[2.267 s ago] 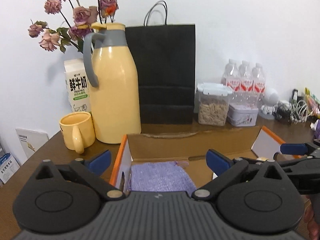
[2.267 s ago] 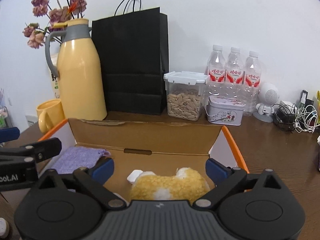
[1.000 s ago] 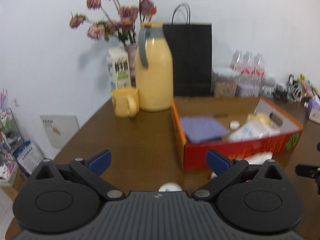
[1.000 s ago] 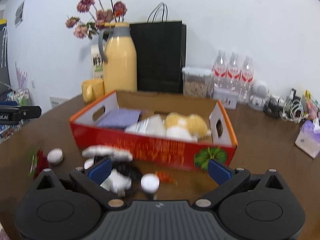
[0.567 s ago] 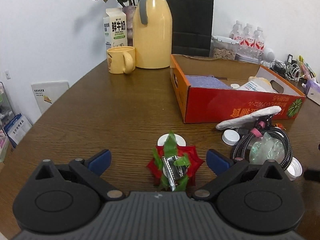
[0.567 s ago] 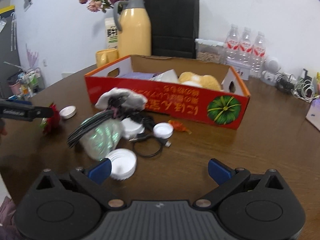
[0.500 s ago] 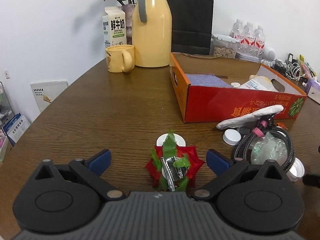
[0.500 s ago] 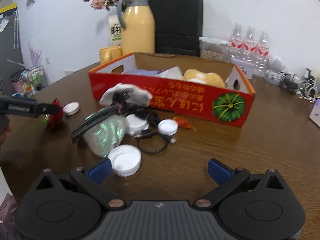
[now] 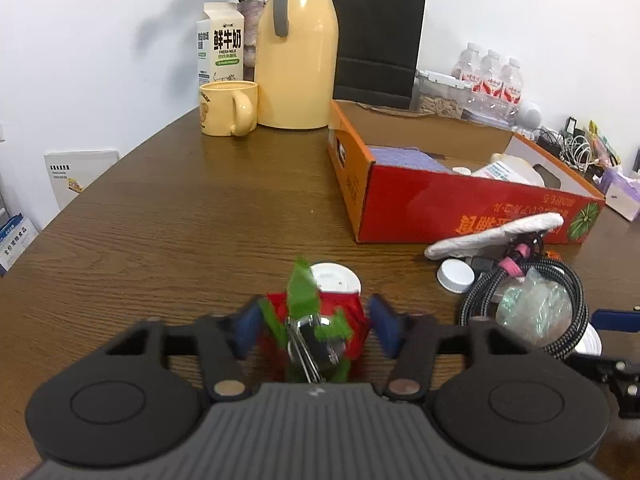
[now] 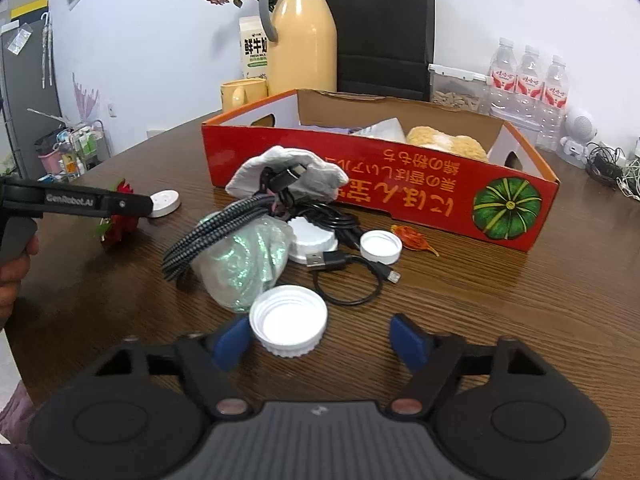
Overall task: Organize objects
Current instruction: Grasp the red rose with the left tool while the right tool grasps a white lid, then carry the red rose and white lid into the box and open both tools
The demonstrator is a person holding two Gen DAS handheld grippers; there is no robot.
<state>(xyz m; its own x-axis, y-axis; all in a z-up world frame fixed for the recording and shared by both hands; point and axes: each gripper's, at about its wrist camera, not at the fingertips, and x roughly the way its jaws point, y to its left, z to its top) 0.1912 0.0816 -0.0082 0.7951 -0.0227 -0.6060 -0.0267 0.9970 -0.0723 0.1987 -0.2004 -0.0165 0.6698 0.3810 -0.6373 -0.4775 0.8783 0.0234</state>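
A red cardboard box (image 9: pixel 460 204) holds a purple cloth (image 9: pixel 404 158), a white packet and a yellow plush (image 10: pixel 444 142). In front of it lie a red-and-green flower clip (image 9: pixel 316 332), white caps, a braided cable (image 10: pixel 212 236), a shiny plastic bag (image 10: pixel 244 268) and a black USB cable (image 10: pixel 344 276). My left gripper (image 9: pixel 314 326) straddles the flower clip, its pads close to both sides of it, still a little apart. My right gripper (image 10: pixel 320 344) is open, low over the table, with a large white cap (image 10: pixel 288 320) by its left pad.
A yellow jug (image 9: pixel 296 52), yellow mug (image 9: pixel 226 108), milk carton (image 9: pixel 220 40), black paper bag (image 9: pixel 378 32), seed container and water bottles (image 10: pixel 528 80) stand behind the box. A small white cap (image 10: pixel 380 246) and an orange scrap (image 10: pixel 412 238) lie by the box front.
Both grippers pulled back from over the box and dropped to the table. The left gripper has narrowed around the flower clip. The right gripper has moved up to the large white cap.
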